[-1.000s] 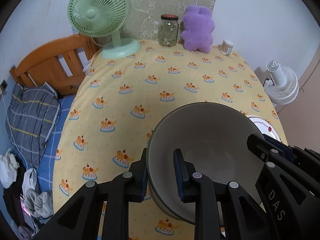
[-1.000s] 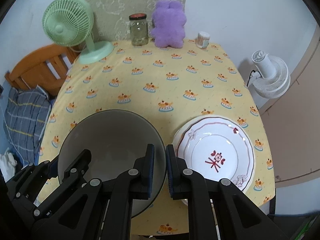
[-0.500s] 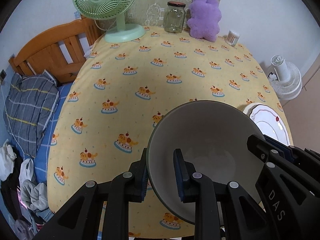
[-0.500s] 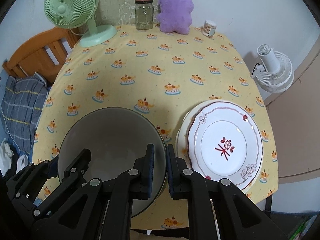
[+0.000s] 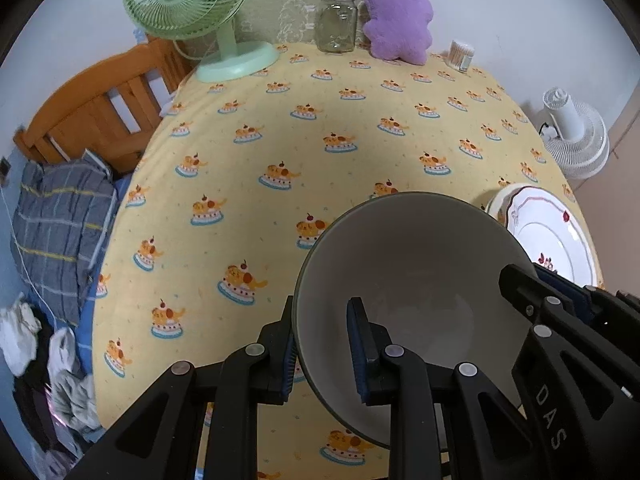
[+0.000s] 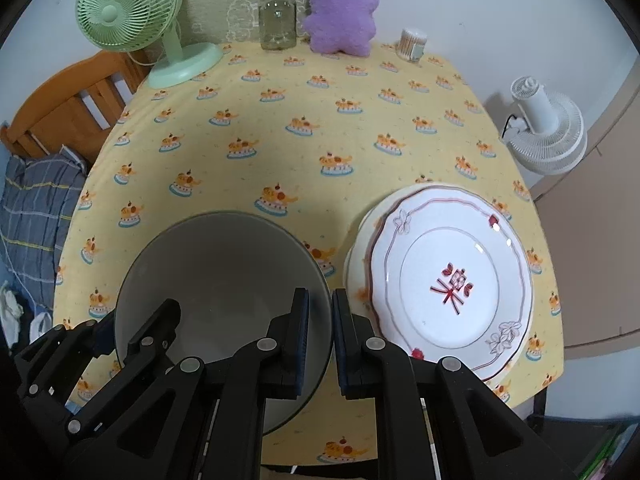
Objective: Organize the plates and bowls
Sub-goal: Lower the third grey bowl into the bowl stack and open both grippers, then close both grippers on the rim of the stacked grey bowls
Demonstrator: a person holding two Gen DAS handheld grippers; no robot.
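Grey bowl (image 5: 412, 264) clamped in both jaws; only right view shows the whole plate (image 6: 448, 284).

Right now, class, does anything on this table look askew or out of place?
Yes: the patterned plate sits off-centre on the plate beneath, whose rim shows only at the left. The grey bowl is intact, nothing spilled.

Both wrist views look steeply down, sharing the bowl (image 5: 420, 264) and table (image 5: 280, 128).

Bare tablecloth (image 6: 304, 92) lying open ahead. Plate stack (image 6: 452, 280) blocking just right of right gripper (image 6: 320, 336); fan (image 6: 132, 12), jar (image 6: 277, 18) standing far ahead.
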